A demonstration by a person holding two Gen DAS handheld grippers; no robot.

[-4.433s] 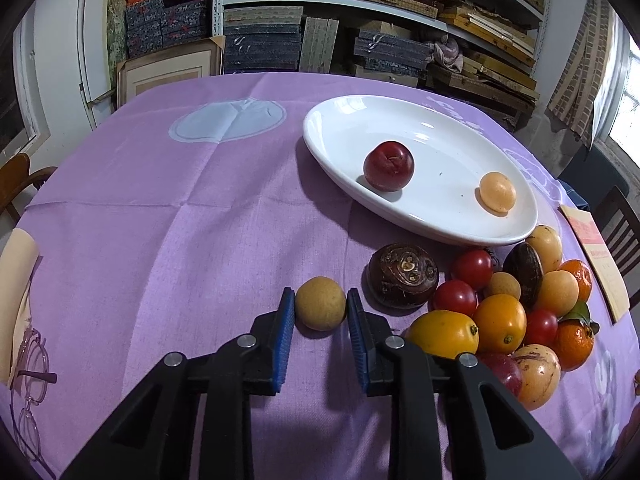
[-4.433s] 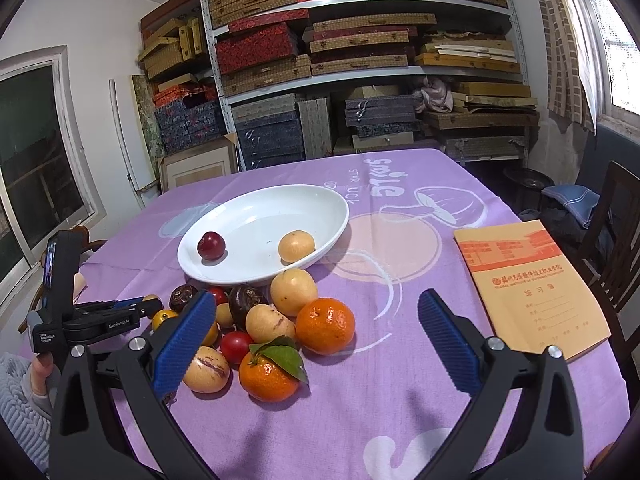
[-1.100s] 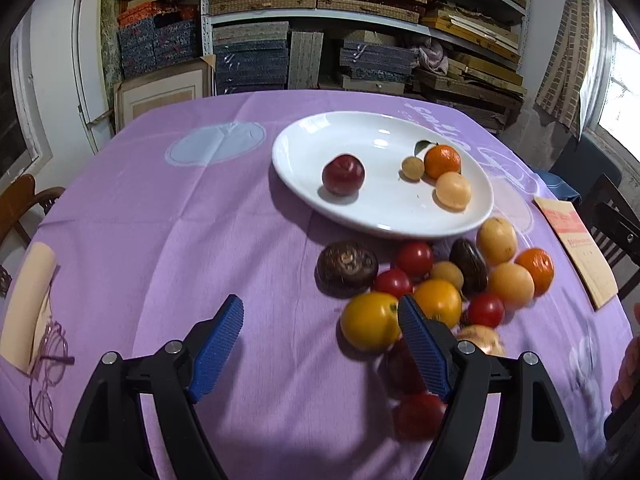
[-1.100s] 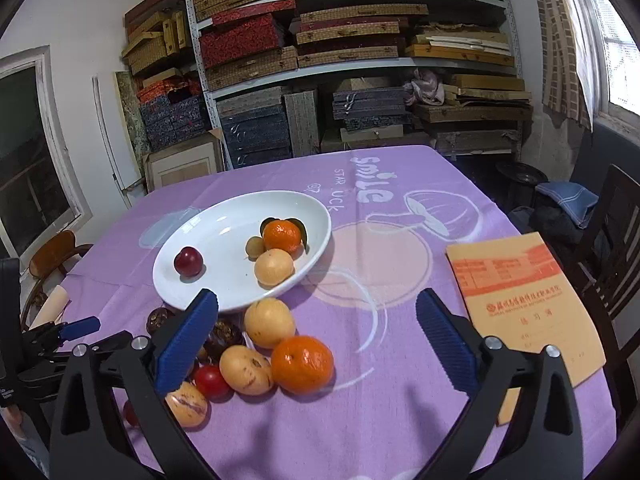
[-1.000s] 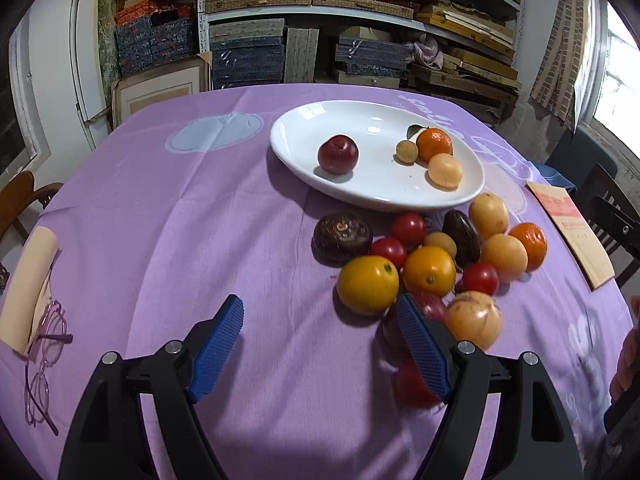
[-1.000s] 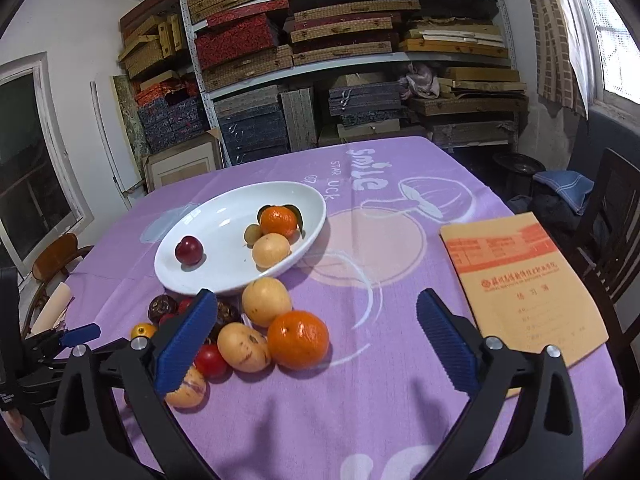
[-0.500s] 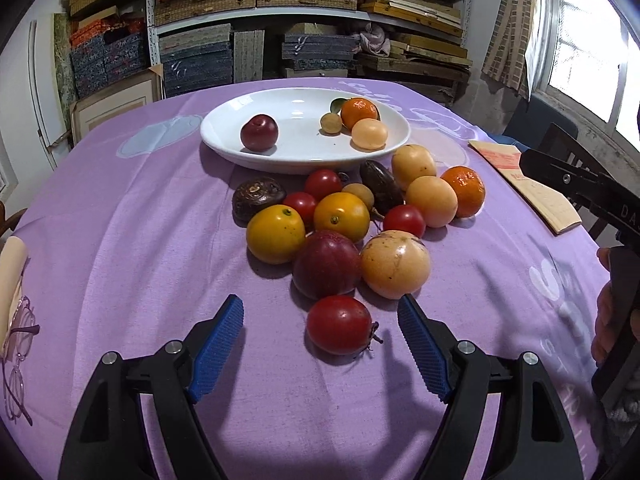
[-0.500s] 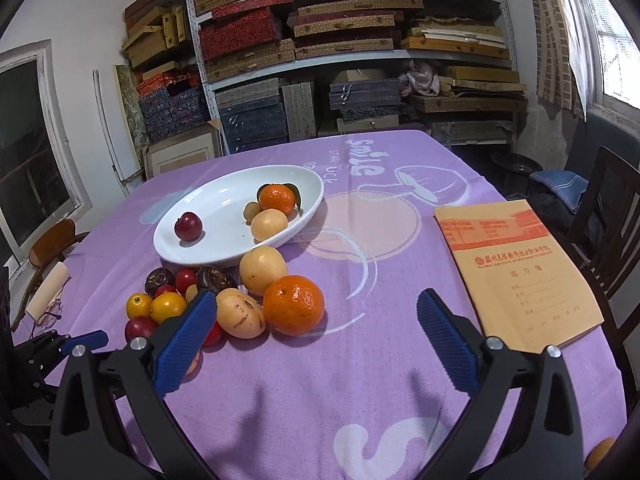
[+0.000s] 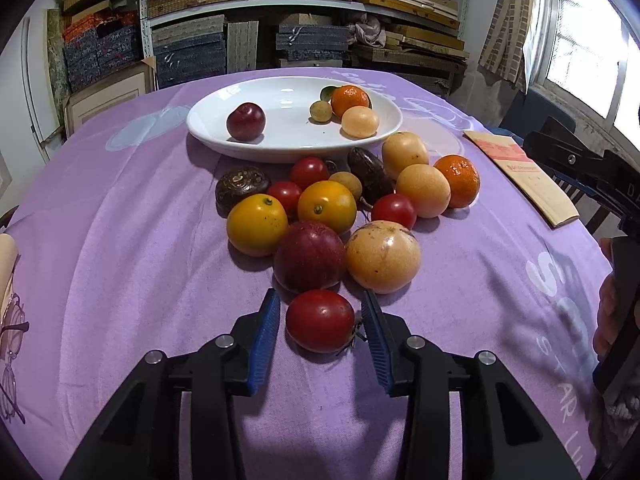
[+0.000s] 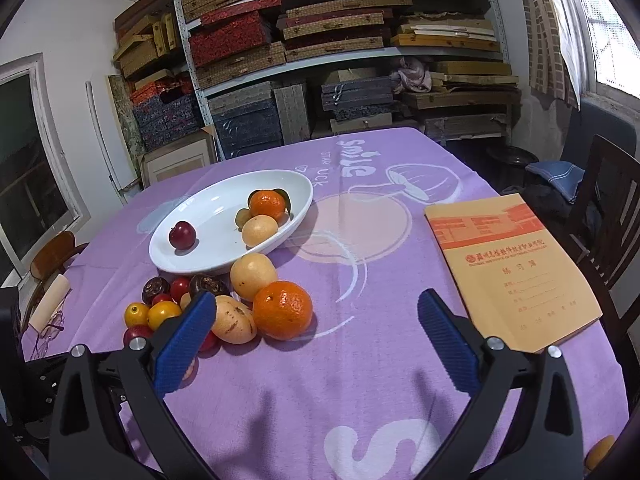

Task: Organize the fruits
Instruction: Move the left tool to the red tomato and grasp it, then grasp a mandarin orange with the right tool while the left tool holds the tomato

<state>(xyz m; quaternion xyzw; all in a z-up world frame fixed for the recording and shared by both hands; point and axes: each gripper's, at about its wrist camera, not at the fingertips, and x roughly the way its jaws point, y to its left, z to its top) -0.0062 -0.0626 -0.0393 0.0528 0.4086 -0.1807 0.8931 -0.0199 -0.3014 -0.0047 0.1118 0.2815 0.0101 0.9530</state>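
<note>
A red tomato [image 9: 320,320] lies on the purple cloth at the near end of a pile of fruit [image 9: 328,208]. My left gripper [image 9: 320,330] straddles it, jaws partly closed, a small gap on each side. The white plate [image 9: 280,148] behind the pile holds a dark red plum [image 9: 245,121], a small longan [image 9: 321,111], an orange mandarin [image 9: 351,100] and a pale fruit [image 9: 359,122]. My right gripper [image 10: 316,338] is wide open and empty above the cloth, right of the pile [image 10: 224,304]; the plate [image 10: 208,264] lies beyond.
A tan notebook [image 10: 508,268] lies on the table's right side, also in the left wrist view [image 9: 520,172]. Glasses [image 9: 10,344] and a paper roll lie at the left edge. Chairs stand to the right [image 10: 608,208]. Shelves of boxes fill the back wall.
My left gripper moved forward to the red tomato and narrowed its jaws around it. My right gripper stayed wide open and drifted slightly back.
</note>
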